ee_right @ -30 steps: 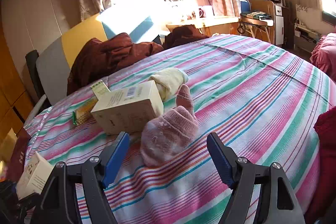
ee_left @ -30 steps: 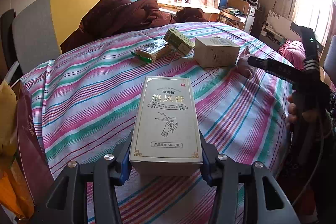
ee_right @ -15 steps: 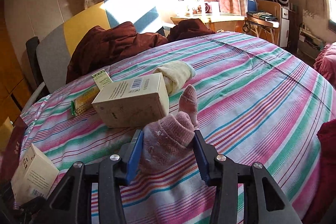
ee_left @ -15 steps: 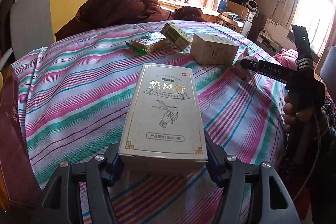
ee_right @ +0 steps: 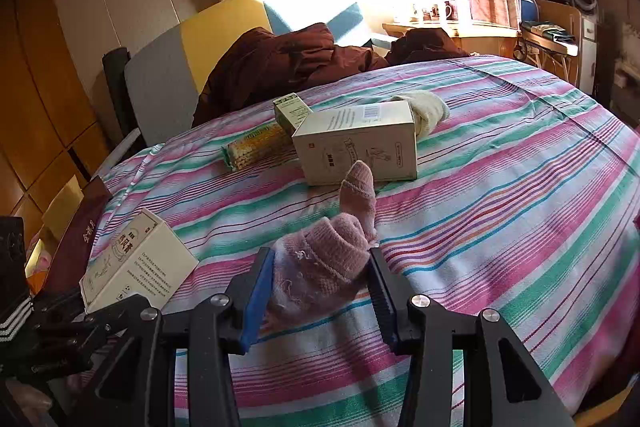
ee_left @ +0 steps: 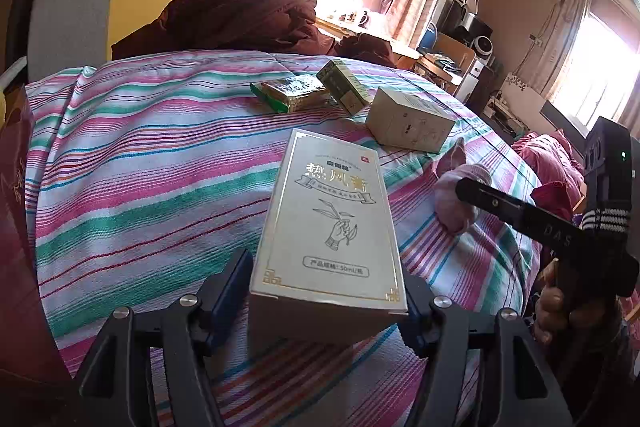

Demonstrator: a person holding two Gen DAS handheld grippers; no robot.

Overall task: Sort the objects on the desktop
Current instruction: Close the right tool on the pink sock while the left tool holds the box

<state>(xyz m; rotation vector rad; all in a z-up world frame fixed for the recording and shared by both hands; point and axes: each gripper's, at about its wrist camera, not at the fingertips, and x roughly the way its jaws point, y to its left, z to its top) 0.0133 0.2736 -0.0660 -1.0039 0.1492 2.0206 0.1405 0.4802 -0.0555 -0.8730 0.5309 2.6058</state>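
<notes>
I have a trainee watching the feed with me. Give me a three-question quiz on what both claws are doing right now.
1. True or false: the left claw grips a white box.
2. What does the right claw hold? A) pink sock B) cream sock C) green packet
3. Fill in: the cream sock lies behind a ___.

Key: 1 true. 2 A, the pink sock. 3 box.

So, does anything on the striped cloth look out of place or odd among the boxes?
Yes: two soft items lie among the cartons. A pink sock, crumpled, sits between the right gripper fingers, and a cream sock lies half hidden behind the beige box.
</notes>
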